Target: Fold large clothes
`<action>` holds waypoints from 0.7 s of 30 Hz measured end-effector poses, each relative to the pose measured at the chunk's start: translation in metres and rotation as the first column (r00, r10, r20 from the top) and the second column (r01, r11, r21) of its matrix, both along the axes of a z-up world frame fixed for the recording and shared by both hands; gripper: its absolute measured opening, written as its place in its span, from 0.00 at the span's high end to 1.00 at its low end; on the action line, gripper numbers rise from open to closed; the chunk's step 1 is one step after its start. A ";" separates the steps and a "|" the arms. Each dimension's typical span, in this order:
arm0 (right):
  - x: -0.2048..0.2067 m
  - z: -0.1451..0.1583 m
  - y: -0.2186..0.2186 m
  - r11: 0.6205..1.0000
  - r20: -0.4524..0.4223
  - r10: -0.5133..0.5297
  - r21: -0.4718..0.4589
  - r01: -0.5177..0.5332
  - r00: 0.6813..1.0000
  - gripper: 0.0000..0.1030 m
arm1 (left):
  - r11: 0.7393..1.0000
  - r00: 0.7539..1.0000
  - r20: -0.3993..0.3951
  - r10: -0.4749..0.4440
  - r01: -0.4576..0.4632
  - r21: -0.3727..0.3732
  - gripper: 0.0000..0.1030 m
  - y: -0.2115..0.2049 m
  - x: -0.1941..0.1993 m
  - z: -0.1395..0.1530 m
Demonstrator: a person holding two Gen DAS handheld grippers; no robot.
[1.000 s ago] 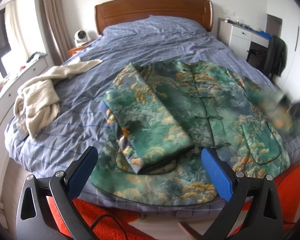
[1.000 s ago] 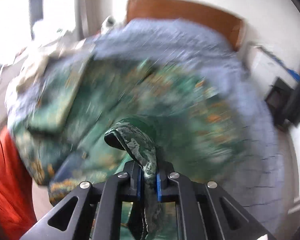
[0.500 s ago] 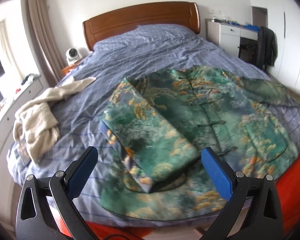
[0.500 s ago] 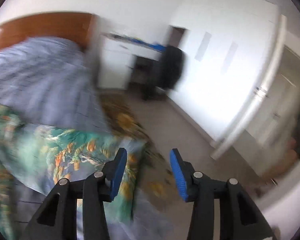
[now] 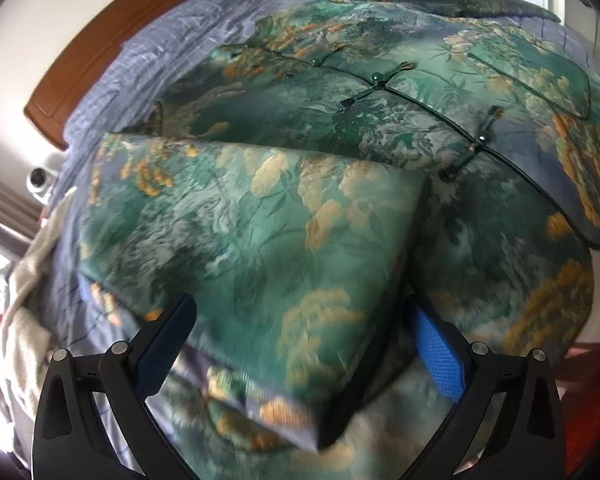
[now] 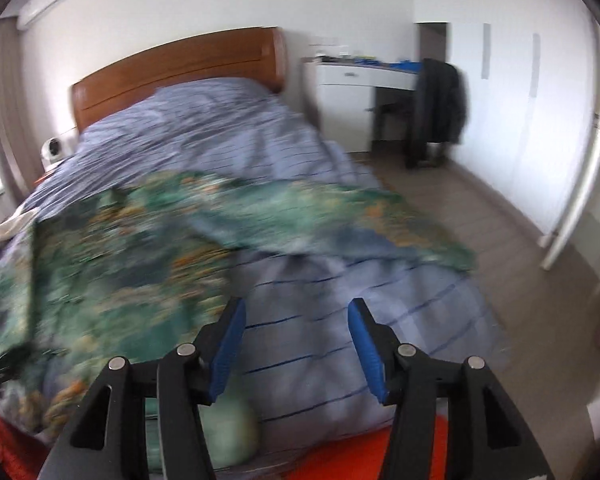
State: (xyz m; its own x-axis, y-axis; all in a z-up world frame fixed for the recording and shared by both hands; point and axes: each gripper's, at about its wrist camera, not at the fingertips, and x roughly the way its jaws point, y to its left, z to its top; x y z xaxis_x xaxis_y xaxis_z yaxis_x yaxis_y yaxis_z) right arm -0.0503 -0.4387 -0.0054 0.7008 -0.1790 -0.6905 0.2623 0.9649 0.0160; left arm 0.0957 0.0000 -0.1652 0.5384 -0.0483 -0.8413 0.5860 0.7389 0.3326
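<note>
A green brocade jacket (image 5: 380, 120) with orange flowers lies spread on the blue checked bed (image 5: 148, 52). Its left sleeve (image 5: 260, 240) is folded over the front. My left gripper (image 5: 300, 340) is open and close over that folded sleeve's lower end, one finger on each side. My right gripper (image 6: 296, 336) is open and empty above the bed's near right corner. In the blurred right wrist view the jacket (image 6: 120, 248) lies to the left, its right sleeve (image 6: 380, 220) stretched out toward the bed's right edge.
A cream garment (image 5: 24, 320) lies at the bed's left side. Wooden headboard (image 6: 180, 64) at the far end. A white desk (image 6: 348, 80) and a chair with a dark coat (image 6: 440, 104) stand right of the bed. Orange cloth (image 6: 400, 452) lies below the bed's near edge.
My left gripper has dropped close over the folded left sleeve. My right gripper, shut on jacket fabric a second ago, let go, opened and has swung back toward the bed.
</note>
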 end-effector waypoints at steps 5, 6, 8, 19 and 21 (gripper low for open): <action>0.019 0.000 0.052 0.991 0.000 0.137 0.007 -0.137 0.991 0.47 | 0.994 0.998 -0.059 -0.007 0.000 -0.105 0.00 0.002 0.013 0.005; 0.020 0.001 0.062 0.987 0.001 0.161 0.003 -0.161 0.987 0.47 | 0.994 0.998 -0.064 -0.019 0.012 -0.111 0.00 -0.002 0.014 0.005; 0.024 0.001 0.075 0.981 0.004 0.195 0.007 -0.195 0.981 0.47 | 0.993 0.996 -0.069 -0.053 0.046 -0.107 0.00 -0.011 0.011 0.000; 0.016 0.001 0.108 0.965 0.002 0.263 0.024 -0.263 0.965 0.47 | 0.953 0.991 -0.118 -0.055 0.017 -0.304 0.91 0.035 0.016 0.051; 0.015 0.003 0.107 0.965 0.006 0.260 0.020 -0.260 0.966 0.47 | 0.926 0.997 -0.050 0.052 -0.067 -0.371 0.91 0.077 0.016 0.093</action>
State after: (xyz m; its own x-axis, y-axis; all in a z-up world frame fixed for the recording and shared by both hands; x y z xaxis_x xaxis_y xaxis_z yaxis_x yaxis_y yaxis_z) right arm -0.0355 -0.3316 -0.0022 0.7239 0.0237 -0.6895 0.0021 0.9993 0.0366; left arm 0.1119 0.0768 -0.0721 0.5173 -0.3308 -0.7893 0.5441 0.8390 0.0050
